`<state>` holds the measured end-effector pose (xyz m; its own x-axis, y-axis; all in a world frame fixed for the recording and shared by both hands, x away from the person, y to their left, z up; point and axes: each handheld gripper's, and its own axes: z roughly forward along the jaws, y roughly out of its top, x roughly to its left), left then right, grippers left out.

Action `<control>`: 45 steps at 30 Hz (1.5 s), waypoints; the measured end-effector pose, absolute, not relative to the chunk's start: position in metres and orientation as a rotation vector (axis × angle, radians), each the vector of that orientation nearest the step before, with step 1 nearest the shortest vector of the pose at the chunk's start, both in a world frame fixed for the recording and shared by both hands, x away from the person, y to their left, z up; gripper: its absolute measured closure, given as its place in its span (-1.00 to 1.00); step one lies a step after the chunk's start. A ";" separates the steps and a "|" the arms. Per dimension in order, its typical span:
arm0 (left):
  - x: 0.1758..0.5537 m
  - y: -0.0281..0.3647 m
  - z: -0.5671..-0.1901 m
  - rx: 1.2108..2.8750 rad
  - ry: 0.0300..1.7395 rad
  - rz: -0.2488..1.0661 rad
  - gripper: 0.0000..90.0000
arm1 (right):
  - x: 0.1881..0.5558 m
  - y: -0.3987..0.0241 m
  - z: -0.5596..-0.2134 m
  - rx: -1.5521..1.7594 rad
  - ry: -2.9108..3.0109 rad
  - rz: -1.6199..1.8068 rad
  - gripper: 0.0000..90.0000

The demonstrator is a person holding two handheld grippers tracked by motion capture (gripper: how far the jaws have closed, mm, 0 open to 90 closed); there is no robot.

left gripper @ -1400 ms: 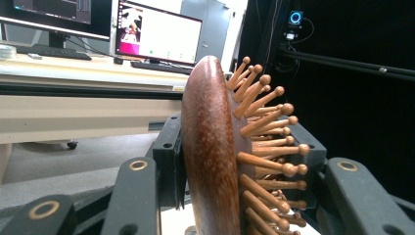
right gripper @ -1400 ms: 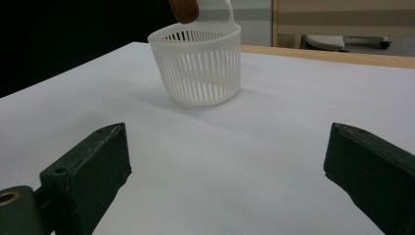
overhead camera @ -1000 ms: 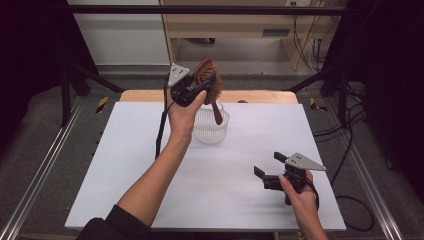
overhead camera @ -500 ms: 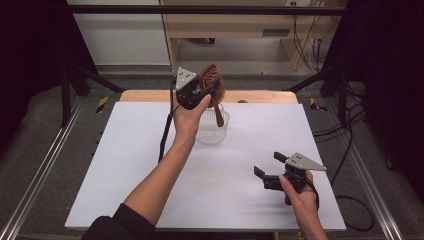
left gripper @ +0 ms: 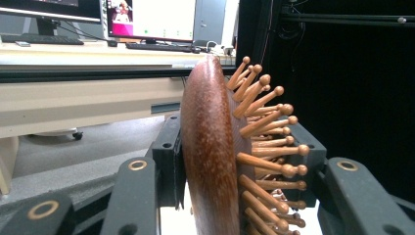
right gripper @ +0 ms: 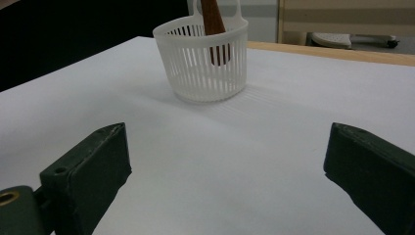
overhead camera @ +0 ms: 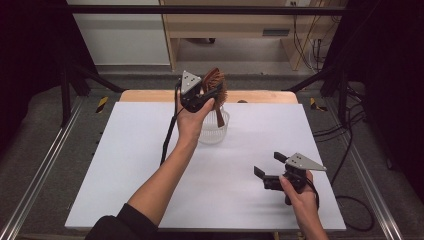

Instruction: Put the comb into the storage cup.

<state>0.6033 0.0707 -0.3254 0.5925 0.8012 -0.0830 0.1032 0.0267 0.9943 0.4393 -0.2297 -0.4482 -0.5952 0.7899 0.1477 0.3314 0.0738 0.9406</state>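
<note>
Little has moved since a second ago: the left gripper point(overhead camera: 212, 95) stays clamped on the brush point(left gripper: 215, 161), handle down in the basket point(right gripper: 205, 61) near the table's point(overhead camera: 125, 175) far edge. Right gripper point(overhead camera: 272, 167) rests wide open, empty, over bare tabletop. Its view shows the handle inside; the left gripper view shows bristles.

A white table point(overhead camera: 150, 165) with a wooden far edge stands on grey floor point(overhead camera: 40, 130) between metal rails point(overhead camera: 45, 165), facing a pale wooden cabinet point(overhead camera: 225, 25), with monitors point(left gripper: 147, 19) on a desk point(left gripper: 73, 54) and black curtains point(overhead camera: 390, 75).
</note>
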 end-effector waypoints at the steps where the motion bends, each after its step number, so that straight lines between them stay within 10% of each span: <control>1: 0.603 0.070 -0.326 1.468 0.813 0.643 0.14 | 0.439 -0.230 -0.448 1.110 1.956 1.537 -0.91; 45: 0.609 0.077 -0.351 1.459 0.854 0.615 0.14 | 0.440 -0.228 -0.451 1.119 1.981 1.532 -0.91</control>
<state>0.6088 0.0768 -0.3507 0.5802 0.8051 -0.1230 0.1394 0.0506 0.9889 0.4405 -0.2277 -0.4514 -0.6015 0.7833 0.1573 0.3492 0.0807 0.9336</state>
